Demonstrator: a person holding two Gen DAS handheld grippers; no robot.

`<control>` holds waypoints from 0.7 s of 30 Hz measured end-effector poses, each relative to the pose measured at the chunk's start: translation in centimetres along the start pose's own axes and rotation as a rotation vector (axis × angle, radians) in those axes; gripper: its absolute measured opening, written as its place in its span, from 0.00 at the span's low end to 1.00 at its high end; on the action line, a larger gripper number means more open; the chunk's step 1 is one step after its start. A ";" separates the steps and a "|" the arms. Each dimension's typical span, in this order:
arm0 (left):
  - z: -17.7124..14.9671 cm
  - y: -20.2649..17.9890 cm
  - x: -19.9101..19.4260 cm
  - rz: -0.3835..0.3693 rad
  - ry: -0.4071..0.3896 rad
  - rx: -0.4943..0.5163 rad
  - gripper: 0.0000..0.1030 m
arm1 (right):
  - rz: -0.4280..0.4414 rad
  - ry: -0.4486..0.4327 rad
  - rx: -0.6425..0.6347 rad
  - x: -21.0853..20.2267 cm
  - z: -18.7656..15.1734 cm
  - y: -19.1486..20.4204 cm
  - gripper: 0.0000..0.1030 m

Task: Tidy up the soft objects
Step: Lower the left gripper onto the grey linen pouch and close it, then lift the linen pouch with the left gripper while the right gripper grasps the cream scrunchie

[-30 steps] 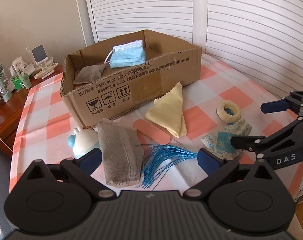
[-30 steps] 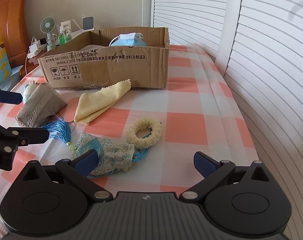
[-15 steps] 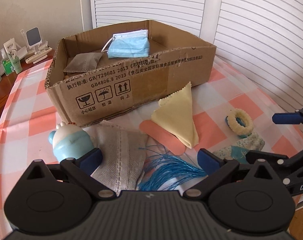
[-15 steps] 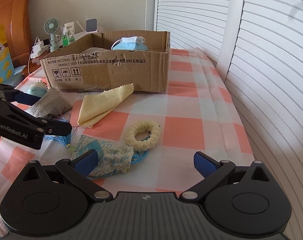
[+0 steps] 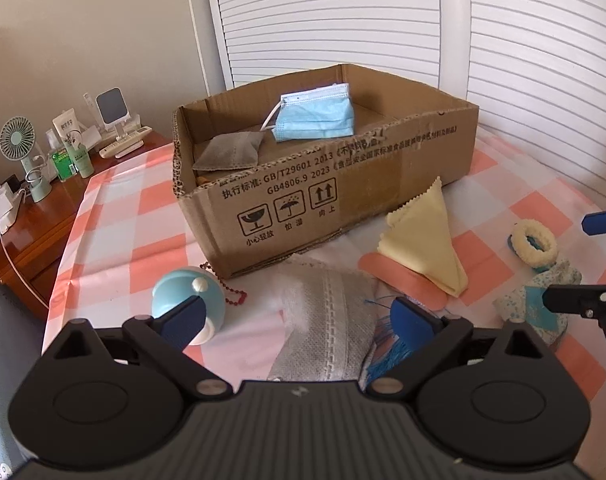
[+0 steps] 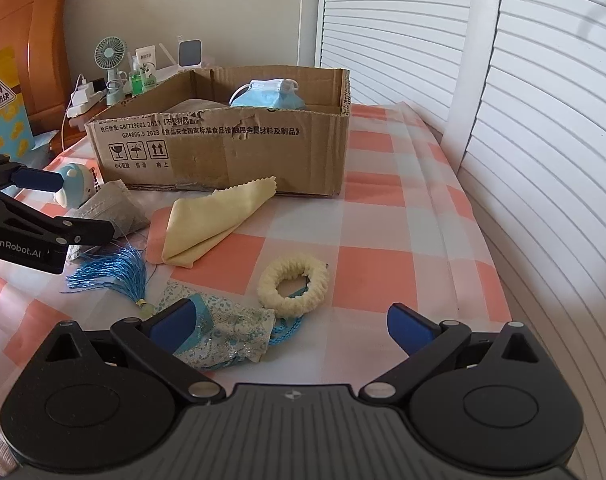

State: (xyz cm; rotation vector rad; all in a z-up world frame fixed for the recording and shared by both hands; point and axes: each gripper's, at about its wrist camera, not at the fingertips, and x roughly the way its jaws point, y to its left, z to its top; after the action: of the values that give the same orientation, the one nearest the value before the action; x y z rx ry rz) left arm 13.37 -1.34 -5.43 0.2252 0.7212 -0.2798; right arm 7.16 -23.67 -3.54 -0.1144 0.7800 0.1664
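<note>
A cardboard box (image 5: pixel 343 196) holds a blue face mask (image 5: pixel 315 116) and a grey pouch (image 5: pixel 227 154). On the checked cloth lie a grey mask (image 5: pixel 327 320), a blue tassel (image 6: pixel 115 272), a yellow cloth (image 5: pixel 427 240), a cream scrunchie (image 6: pixel 293 284), a patterned blue fabric (image 6: pixel 223 334) and a light-blue toy (image 5: pixel 183 300). My left gripper (image 5: pixel 299 320) is open, low over the grey mask. My right gripper (image 6: pixel 291 326) is open, just above the patterned fabric and scrunchie; it also shows in the left wrist view (image 5: pixel 575 260).
A pink strip (image 5: pixel 399 280) lies under the yellow cloth. A wooden nightstand (image 5: pixel 35 224) at left carries a small fan (image 5: pixel 21 160), bottles and chargers. White louvred doors (image 6: pixel 503 120) stand behind and along the right edge of the bed.
My left gripper has moved forward and left, over the grey mask and nearer the toy. My right gripper has edged forward towards the scrunchie. No object has moved.
</note>
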 end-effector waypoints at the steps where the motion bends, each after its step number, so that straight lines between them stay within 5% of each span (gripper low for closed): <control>1: 0.0 -0.1 0.1 -0.005 -0.003 0.006 0.87 | 0.000 0.001 -0.002 0.1 0.0 0.1 1.00; 3: 0.1 -0.4 0.4 -0.016 0.003 0.011 0.71 | -0.003 -0.001 -0.007 0.1 0.1 0.2 1.00; 9: -0.4 -0.6 1.2 -0.060 0.035 -0.043 0.54 | -0.005 -0.009 -0.016 -0.1 0.2 0.3 1.00; 12: -0.5 -0.2 1.0 -0.059 0.031 -0.064 0.54 | -0.012 -0.021 -0.019 -0.1 0.6 0.2 0.95; 21: -0.6 0.0 1.1 -0.067 0.040 -0.079 0.54 | -0.031 -0.004 -0.048 1.8 1.6 0.5 0.57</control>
State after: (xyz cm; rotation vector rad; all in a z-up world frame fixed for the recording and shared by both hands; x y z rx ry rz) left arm 13.81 -1.39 -6.59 0.1318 0.7793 -0.3108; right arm 9.45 -22.74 -3.67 -0.1713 0.7700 0.1555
